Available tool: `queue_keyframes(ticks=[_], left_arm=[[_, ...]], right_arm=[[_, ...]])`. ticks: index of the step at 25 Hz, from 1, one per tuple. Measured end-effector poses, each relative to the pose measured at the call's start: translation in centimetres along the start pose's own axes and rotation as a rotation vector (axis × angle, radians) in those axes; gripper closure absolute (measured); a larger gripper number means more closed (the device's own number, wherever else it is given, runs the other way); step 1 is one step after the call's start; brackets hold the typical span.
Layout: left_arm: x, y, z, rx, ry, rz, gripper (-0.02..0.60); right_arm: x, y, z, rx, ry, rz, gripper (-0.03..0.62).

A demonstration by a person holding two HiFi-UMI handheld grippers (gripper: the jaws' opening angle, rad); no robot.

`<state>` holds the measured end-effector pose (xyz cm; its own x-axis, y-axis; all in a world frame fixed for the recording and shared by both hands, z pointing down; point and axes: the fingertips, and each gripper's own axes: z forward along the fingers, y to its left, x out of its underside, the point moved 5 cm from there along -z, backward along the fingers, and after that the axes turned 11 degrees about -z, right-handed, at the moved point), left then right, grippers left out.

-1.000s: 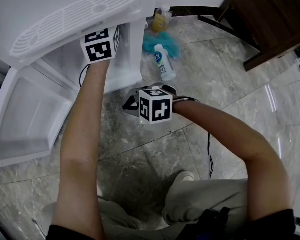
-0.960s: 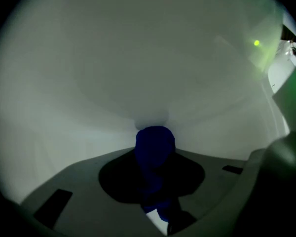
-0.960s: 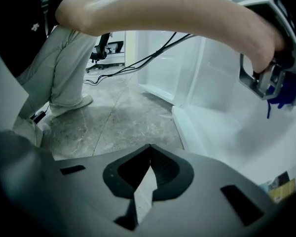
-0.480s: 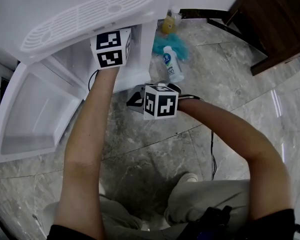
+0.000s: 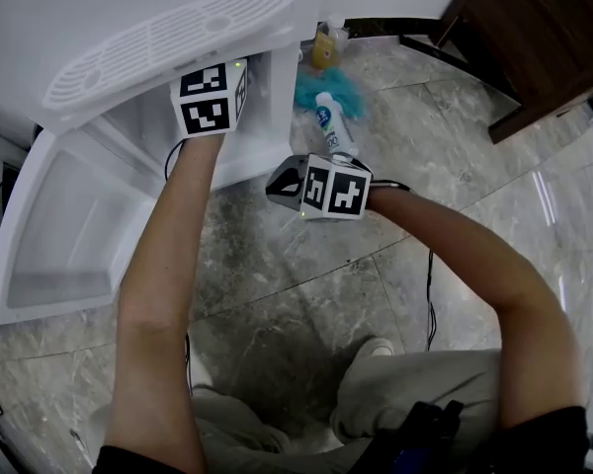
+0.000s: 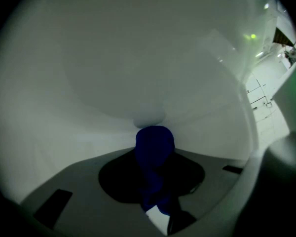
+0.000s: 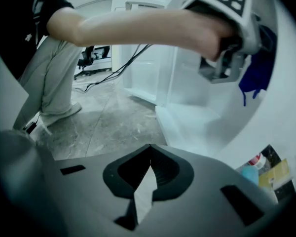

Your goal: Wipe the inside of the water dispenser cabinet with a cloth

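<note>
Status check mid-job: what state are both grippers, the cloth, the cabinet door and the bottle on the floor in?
left gripper: shut on the blue cloth.
blue cloth: bunched between the jaws, its tip at the white cabinet wall.
right gripper: shut, empty, outside the cabinet.
cabinet door: swung open.
bottle: lying on its side on the floor.

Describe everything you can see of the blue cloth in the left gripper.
The cloth is dark blue and looks like soft fabric. It is bunched into a rounded wad that sticks out ahead of the left gripper, whose jaws are clamped on it. Its front end sits against, or very close to, the white inner wall of the cabinet. The right gripper view shows a loose, ragged part hanging below the jaws, with a thin strand trailing. The head view does not show it.
</note>
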<state>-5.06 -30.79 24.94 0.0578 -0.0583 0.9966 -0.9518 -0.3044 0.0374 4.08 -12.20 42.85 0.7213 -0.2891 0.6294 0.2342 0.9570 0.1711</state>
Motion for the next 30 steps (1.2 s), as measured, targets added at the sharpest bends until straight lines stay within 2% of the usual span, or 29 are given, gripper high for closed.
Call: queue_keyframes(ticks=[3, 6, 10, 12, 14, 16, 17, 18, 19, 20, 23, 29, 30], left_arm=[[0.4, -0.6, -2.8, 0.062, 0.0, -0.003, 0.482], [1.0, -0.1, -6.3, 0.048, -0.005, -0.042, 0.482], [2.8, -0.3, -10.5, 0.044, 0.026, 0.028, 0.482], [3.9, 0.3, -11.9, 0.004, 0.056, 0.036, 0.482], [5.0, 0.9, -12.9, -0.027, 0.102, 0.063, 0.482], [5.7, 0.8, -13.5, -0.021, 0.129, 0.099, 0.482], [5.8, 0.7, -13.7, -0.014, 0.132, 0.108, 0.482], [5.9, 0.5, -13.8, -0.009, 0.133, 0.113, 0.482], [5.9, 0.3, -13.9, -0.006, 0.133, 0.116, 0.482], [5.9, 0.0, -14.0, -0.003, 0.135, 0.12, 0.482], [6.1, -0.7, -14.3, 0.016, 0.137, 0.121, 0.482], [6.2, -2.0, -14.9, 0.051, 0.127, 0.145, 0.482], [6.3, -2.0, -14.9, 0.055, 0.135, 0.148, 0.482]], right_arm=[[-0.5, -3.0, -1.5, 0.104, -0.071, 0.138, 0.597], [-1.9, -6.4, -3.5, 0.223, -0.19, 0.298, 0.597], [-4.1, -8.9, -5.9, 0.321, -0.385, 0.525, 0.597], [-5.2, -9.9, -7.0, 0.363, -0.462, 0.583, 0.596], [-6.4, -10.5, -7.9, 0.406, -0.499, 0.562, 0.595], [-7.7, -10.8, -8.3, 0.425, -0.506, 0.503, 0.594], [-8.4, -10.9, -8.3, 0.426, -0.507, 0.472, 0.54], [-9.2, -10.8, -8.1, 0.423, -0.507, 0.445, 0.398], [-9.9, -10.7, -7.8, 0.419, -0.507, 0.428, 0.315], [-10.5, -10.6, -7.5, 0.414, -0.507, 0.421, 0.276], [-11.9, -9.9, -6.6, 0.393, -0.503, 0.408, 0.252], [-12.7, -9.9, -5.4, 0.383, -0.467, 0.393, 0.253], [-12.7, -9.9, -5.3, 0.379, -0.442, 0.379, 0.296]])
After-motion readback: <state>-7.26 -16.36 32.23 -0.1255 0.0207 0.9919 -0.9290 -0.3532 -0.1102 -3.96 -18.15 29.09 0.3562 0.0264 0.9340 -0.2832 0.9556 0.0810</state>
